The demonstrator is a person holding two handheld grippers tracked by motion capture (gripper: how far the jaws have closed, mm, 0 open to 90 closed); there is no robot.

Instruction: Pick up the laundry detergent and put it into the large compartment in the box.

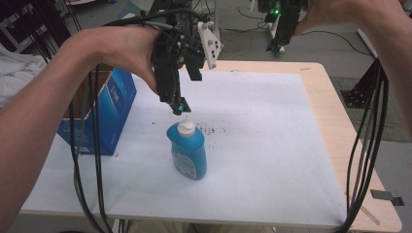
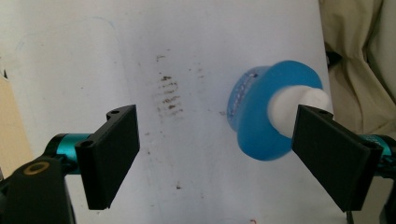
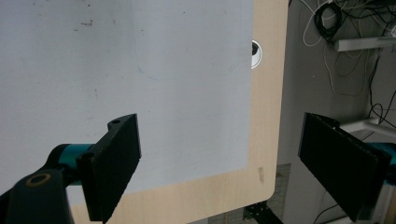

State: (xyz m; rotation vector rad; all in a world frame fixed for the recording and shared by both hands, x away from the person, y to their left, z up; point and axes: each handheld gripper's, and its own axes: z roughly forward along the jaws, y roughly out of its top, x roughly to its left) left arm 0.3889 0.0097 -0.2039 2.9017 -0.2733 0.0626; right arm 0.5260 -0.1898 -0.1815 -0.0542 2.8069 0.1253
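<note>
In the high view, the blue bottle (image 1: 187, 151) with its white cap (image 1: 186, 127) stands upright on the white table cover (image 1: 272, 145), near the blue cardboard box (image 1: 104, 114). The left gripper (image 1: 179, 108) hangs just above the cap; the right gripper (image 1: 274, 47) is held high, well apart.

In the left gripper view, the left gripper's jaws are spread wide, and the cap (image 2: 294, 108) sits off-centre, partly behind one jaw. I think the gripper should be centred over the cap before it closes.

In the right gripper view, the right gripper's jaws are spread and hold nothing, over the table edge (image 3: 261, 140).
</note>
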